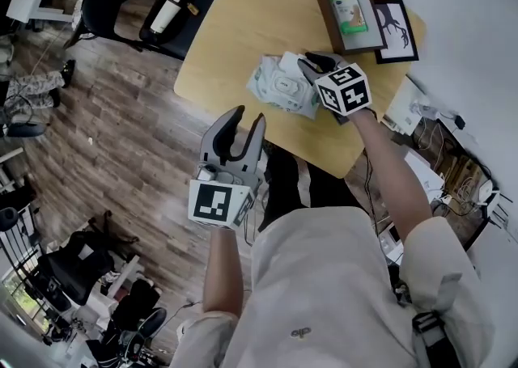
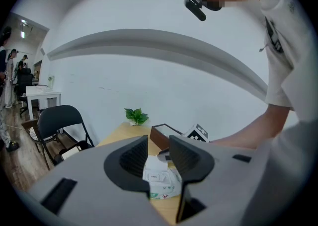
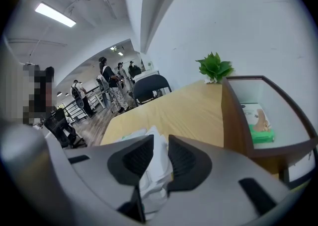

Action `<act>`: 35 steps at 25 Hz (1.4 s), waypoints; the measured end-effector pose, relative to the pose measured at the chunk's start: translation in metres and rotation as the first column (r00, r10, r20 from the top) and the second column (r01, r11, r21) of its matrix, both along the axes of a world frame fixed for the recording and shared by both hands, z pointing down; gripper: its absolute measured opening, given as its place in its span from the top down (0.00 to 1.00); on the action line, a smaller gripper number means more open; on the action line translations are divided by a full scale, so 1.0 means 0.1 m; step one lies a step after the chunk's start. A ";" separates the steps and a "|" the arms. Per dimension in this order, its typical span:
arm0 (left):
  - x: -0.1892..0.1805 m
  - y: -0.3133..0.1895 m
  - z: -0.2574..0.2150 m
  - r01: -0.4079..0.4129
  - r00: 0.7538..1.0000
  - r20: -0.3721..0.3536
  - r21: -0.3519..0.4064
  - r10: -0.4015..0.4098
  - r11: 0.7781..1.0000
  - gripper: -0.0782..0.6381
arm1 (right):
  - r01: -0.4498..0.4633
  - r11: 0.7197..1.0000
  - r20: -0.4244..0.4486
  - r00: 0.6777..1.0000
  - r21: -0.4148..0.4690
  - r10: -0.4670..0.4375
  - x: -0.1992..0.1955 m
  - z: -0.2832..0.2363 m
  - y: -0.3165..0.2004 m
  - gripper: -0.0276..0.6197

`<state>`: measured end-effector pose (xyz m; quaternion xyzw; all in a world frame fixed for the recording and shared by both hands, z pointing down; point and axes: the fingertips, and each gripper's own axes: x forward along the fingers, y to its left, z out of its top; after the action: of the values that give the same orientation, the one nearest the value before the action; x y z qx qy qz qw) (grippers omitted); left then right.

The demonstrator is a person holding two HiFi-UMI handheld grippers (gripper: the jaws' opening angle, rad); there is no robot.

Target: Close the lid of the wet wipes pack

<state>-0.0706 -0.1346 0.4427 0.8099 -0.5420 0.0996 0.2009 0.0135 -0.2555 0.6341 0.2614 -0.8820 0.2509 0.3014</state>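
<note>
Right now right gripper [image 1: 312,61] pinches raised white lid [image 3: 155,156] of wipes pack [image 1: 278,88] on table [image 1: 243,27]; left gripper [image 1: 247,118] spread, empty.

The left gripper [image 1: 247,118] and the right gripper [image 1: 318,61] have pale grey bodies, fingers [image 2: 133,156] lined with dark ribbed pads, and a cube [image 1: 218,202] of black-and-white square markers. The person wears a white short-sleeved shirt [image 1: 340,277] with a small dark logo [image 1: 301,332] and a grey buckled strap [image 1: 430,310].

White-green wipes pack [image 1: 280,88]; light wood table [image 1: 243,19]; dark brown box [image 1: 325,12].
</note>
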 end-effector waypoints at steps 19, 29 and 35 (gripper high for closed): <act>-0.13 0.25 -0.28 -0.070 0.998 0.004 0.061 0.070 0.996 0.71 | -0.012 0.998 -0.045 0.999 0.059 0.015 -0.06 -0.22 0.45 0.88; -0.20 0.41 -0.32 -0.102 0.995 0.002 0.076 0.102 0.992 0.71 | -0.011 0.998 -0.072 0.997 0.069 0.016 -0.13 -0.19 0.74 0.87; -0.26 0.53 -0.28 -0.112 0.994 -0.002 0.068 0.112 0.991 0.71 | -0.011 0.997 -0.092 0.996 0.071 0.017 -0.17 -0.11 0.87 0.85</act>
<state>-0.0970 -0.0819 0.4150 0.8457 -0.4980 0.0898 0.1692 -0.0035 -0.1688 0.6231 0.2894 -0.8735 0.2095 0.3307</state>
